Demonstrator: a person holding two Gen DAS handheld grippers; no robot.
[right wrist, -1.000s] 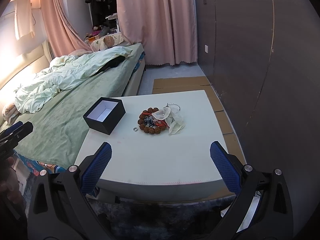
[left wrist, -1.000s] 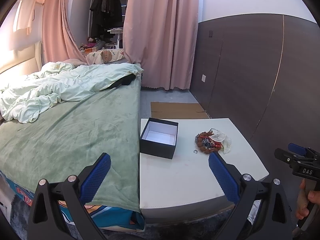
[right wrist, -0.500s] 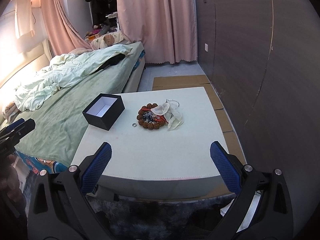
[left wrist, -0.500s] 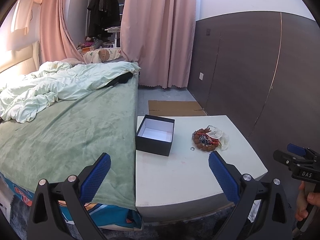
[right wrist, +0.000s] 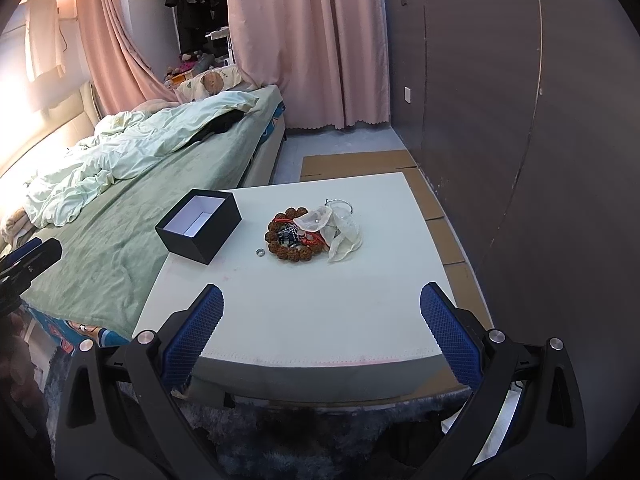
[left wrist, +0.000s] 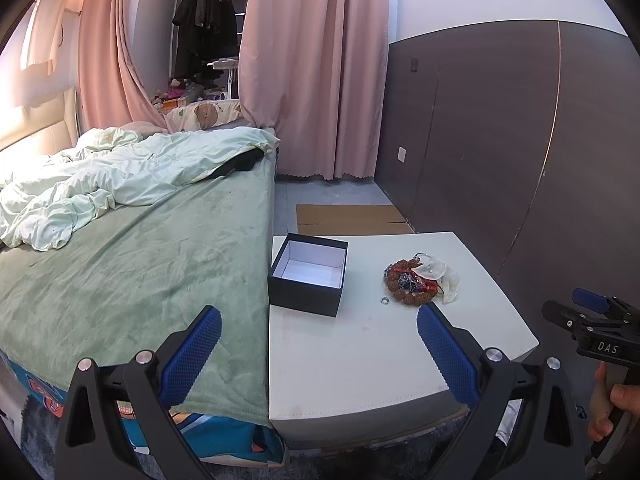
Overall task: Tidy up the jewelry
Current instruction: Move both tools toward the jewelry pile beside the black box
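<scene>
Left wrist view: my left hand-held gripper [left wrist: 318,344] has its two blue fingers wide apart and nothing is between them; it hangs before the near edge of the white desk [left wrist: 360,368].
Right wrist view: my right hand-held gripper [right wrist: 320,330] is also spread wide and carries nothing; it is over the near edge of the desk.
Black box [right wrist: 199,230]: open, white inside, nothing in it that I can see; it stands ahead of my right hand-held gripper and to its left, at the desk edge beside the bed [left wrist: 132,256].
Jewelry pile [right wrist: 294,238]: ahead of my right hand-held gripper, slightly left of its middle line, well apart from the fingers; a ring of brown beads with red cord and dark small pieces inside it.
Thin white bag [right wrist: 340,232]: lies on the right side of the bead ring, touching it and partly over it.
Metal hoop [right wrist: 340,203]: just behind the bag, on the far side from me.
Small ring [right wrist: 260,252]: alone on the desk, between the box and the bead ring, just beside the beads.
From the left side: the same pile [left wrist: 412,284] is ahead and to the right of my left hand-held gripper, the box [left wrist: 308,274] almost straight ahead.
My right hand [left wrist: 608,404]: seen at the right border of the left view, around the handle of the other hand-held gripper.
Cardboard sheet [left wrist: 352,214]: flat on the floor beyond the desk.
</scene>
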